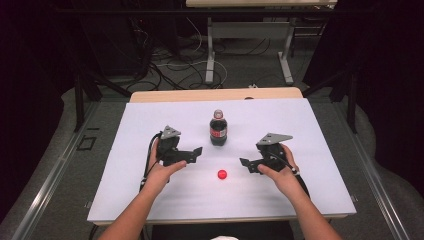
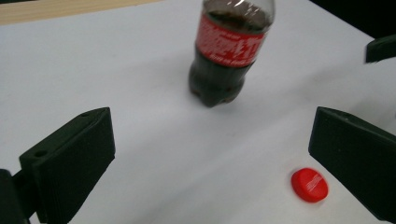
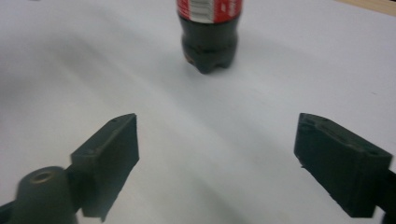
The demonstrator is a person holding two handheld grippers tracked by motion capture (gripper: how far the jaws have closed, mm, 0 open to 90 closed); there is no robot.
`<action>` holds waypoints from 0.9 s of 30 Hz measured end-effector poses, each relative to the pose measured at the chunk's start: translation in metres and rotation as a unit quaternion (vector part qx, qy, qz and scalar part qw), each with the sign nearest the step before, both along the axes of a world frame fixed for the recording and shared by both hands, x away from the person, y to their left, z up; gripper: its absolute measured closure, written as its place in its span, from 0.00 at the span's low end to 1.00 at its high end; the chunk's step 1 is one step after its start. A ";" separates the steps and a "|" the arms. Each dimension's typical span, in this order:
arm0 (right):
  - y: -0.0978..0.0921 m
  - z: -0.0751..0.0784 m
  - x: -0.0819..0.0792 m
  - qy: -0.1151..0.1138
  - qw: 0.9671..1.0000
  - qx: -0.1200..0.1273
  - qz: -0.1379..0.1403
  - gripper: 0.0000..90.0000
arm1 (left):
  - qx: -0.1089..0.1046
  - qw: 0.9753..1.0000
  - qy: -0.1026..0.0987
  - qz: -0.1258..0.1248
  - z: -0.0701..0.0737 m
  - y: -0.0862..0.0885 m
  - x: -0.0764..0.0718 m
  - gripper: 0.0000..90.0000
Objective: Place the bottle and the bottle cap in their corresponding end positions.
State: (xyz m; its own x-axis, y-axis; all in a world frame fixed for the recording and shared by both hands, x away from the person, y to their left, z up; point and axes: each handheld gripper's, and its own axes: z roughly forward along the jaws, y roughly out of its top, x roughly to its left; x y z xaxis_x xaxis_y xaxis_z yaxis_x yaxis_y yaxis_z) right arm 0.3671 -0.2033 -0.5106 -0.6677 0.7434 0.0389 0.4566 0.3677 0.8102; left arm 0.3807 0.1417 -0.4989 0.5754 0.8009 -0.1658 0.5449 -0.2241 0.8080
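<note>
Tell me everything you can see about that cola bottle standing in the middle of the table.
The cola bottle is a small clear plastic one, filled with dark drink almost to the neck, with a red label wrapped around its upper body and a lobed base. It stands upright on the white table cover, between and a little beyond the two grippers, and nothing touches it. Its mouth looks uncapped; a red cap lies loose on the cover nearer the person.

The right gripper (image 3: pixel 217 163) hangs low over the white surface (image 3: pixel 70 60), its two black jaws spread wide with nothing between them but bare sheet. Ahead of them stands a dark cola bottle (image 3: pixel 209 42), upright on its lobed base, its red label cut off by the top edge. A strip of wood shows at the far right corner.
</note>
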 end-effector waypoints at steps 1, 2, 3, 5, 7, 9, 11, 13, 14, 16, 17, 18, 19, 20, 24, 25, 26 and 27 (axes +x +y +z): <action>-0.004 -0.001 0.000 -0.001 1.000 -0.005 -0.004 0.06 | -0.001 1.000 0.001 0.008 -0.002 0.005 -0.002 0.01; -0.009 -0.001 0.000 0.003 1.000 -0.007 -0.013 0.00 | 0.003 1.000 0.001 0.014 -0.004 0.011 -0.003 0.01; -0.015 -0.002 0.001 0.001 1.000 -0.003 -0.020 0.00 | 0.004 1.000 0.000 0.020 -0.006 0.018 -0.004 0.01; -0.028 -0.005 0.001 0.000 0.999 0.000 -0.037 0.00 | -0.002 0.999 0.012 0.029 -0.009 0.029 -0.007 0.01; -0.039 -0.006 0.000 0.001 0.999 0.003 -0.054 0.00 | -0.002 0.999 0.016 0.040 -0.014 0.039 -0.010 0.01; -0.050 -0.008 -0.001 0.002 0.997 0.004 -0.075 0.00 | 0.000 0.999 0.020 0.051 -0.019 0.049 -0.012 0.01; -0.060 -0.009 -0.001 0.002 0.996 0.005 -0.088 0.00 | 0.000 0.998 0.019 0.063 -0.024 0.058 -0.014 0.01; -0.071 -0.011 -0.002 0.006 0.995 0.008 -0.101 0.00 | -0.010 0.996 0.023 0.080 -0.028 0.068 -0.015 0.01; -0.076 -0.012 -0.002 0.009 0.994 0.012 -0.106 0.00 | -0.015 0.996 0.023 0.086 -0.029 0.071 -0.016 0.01; -0.083 -0.014 -0.002 0.009 0.993 0.012 -0.119 0.00 | -0.016 0.995 0.027 0.092 -0.032 0.079 -0.018 0.01; -0.087 -0.016 -0.002 0.002 0.992 0.007 -0.127 0.00 | -0.013 0.995 0.022 0.096 -0.034 0.081 -0.018 0.01; -0.090 -0.017 -0.002 0.004 0.991 0.008 -0.131 0.00 | -0.009 0.995 0.020 0.097 -0.035 0.083 -0.019 0.01; -0.093 -0.019 -0.003 0.001 0.990 0.009 -0.140 0.00 | -0.009 0.995 0.015 0.100 -0.037 0.086 -0.019 0.01; -0.096 -0.021 -0.003 0.003 0.989 0.012 -0.146 0.00 | -0.006 0.995 0.020 0.101 -0.037 0.088 -0.020 0.01; -0.104 -0.026 -0.004 0.005 0.986 0.020 -0.166 0.00 | 0.001 0.993 0.023 0.112 -0.043 0.093 -0.019 0.01; -0.106 -0.027 -0.005 0.006 0.986 0.020 -0.168 0.00 | 0.003 0.993 0.024 0.113 -0.044 0.095 -0.019 0.01; -0.107 -0.029 -0.005 0.006 0.985 0.021 -0.171 0.00 | 0.003 0.993 0.026 0.114 -0.045 0.096 -0.018 0.01; -0.108 -0.030 -0.005 0.003 0.985 0.018 -0.173 0.00 | 0.001 0.993 0.024 0.118 -0.046 0.096 -0.018 0.01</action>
